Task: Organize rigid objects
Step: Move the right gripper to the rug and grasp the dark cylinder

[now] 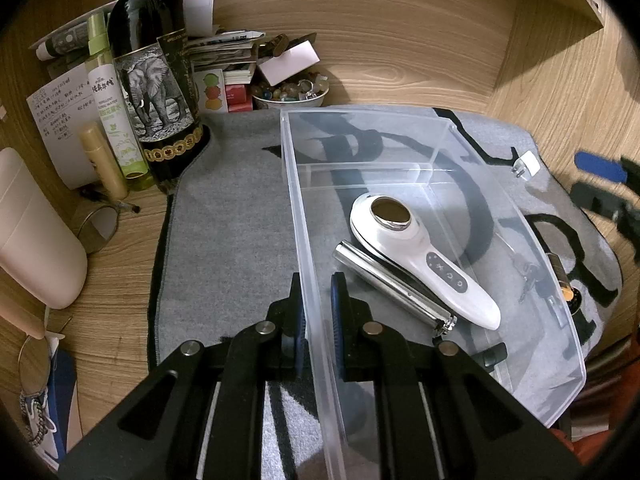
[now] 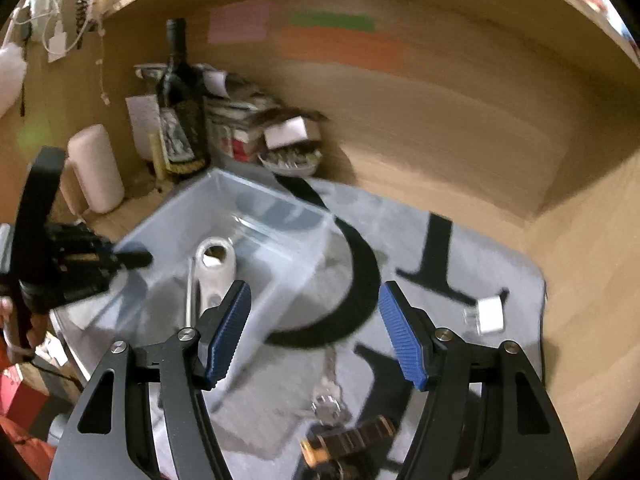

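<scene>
While left tongs (image 1: 316,312) clamp clear bin (image 1: 440,136) wall | right tongs (image 2: 314,336) released, above keys (image 2: 328,400)

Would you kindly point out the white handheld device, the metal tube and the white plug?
white handheld device (image 1: 404,236): left wrist view, neck.
metal tube (image 1: 394,289): left wrist view, mid-barrel.
white plug (image 1: 527,163): left wrist view, body.

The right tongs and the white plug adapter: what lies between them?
Only bare grey mat separates the right tongs from the white plug adapter, per the right wrist view.
</scene>
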The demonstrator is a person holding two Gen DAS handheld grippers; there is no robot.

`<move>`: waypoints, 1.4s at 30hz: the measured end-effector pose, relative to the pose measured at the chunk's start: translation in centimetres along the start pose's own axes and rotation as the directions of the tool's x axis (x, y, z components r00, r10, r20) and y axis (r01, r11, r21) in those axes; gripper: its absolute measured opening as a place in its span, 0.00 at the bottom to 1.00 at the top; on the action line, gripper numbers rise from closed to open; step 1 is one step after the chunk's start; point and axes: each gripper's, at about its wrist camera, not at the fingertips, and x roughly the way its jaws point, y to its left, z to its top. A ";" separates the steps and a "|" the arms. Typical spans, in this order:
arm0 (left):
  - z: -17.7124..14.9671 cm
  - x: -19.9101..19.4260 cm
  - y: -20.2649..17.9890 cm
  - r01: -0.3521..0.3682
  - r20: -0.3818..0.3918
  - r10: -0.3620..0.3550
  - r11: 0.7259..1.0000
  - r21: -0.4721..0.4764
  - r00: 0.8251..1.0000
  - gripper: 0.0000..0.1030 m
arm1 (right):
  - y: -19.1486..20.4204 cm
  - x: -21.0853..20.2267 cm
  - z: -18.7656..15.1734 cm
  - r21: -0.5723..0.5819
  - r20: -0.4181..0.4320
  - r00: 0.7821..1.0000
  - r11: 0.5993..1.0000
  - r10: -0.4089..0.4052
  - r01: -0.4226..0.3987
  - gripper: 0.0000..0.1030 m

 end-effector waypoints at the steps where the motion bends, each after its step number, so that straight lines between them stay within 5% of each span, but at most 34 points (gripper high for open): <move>1: 0.0 0.0 0.0 0.000 0.000 0.000 1.000 0.000 1.000 0.11 | -0.3 0.1 -0.5 0.010 -0.013 1.000 1.000 -0.009 0.009 0.62; 13: -0.1 0.0 0.0 -0.009 0.000 0.009 1.000 -0.001 1.000 0.11 | -3.9 2.0 -7.3 0.162 -0.189 0.982 0.986 -0.008 0.040 0.62; 23: -0.1 0.0 0.0 -0.010 0.000 0.010 1.000 0.000 1.000 0.11 | -2.9 1.8 -9.3 0.127 -0.207 0.978 0.991 -0.023 0.050 0.63; 32: -0.1 0.0 -0.1 -0.010 0.000 0.010 1.000 0.000 1.000 0.11 | -8.2 3.3 -9.8 0.248 -0.246 0.966 0.957 -0.085 0.147 0.63; 42: -0.1 0.0 -0.1 -0.011 0.000 0.011 1.000 0.001 1.000 0.11 | -9.7 4.8 -9.7 0.320 -0.234 0.969 0.934 -0.082 0.156 0.63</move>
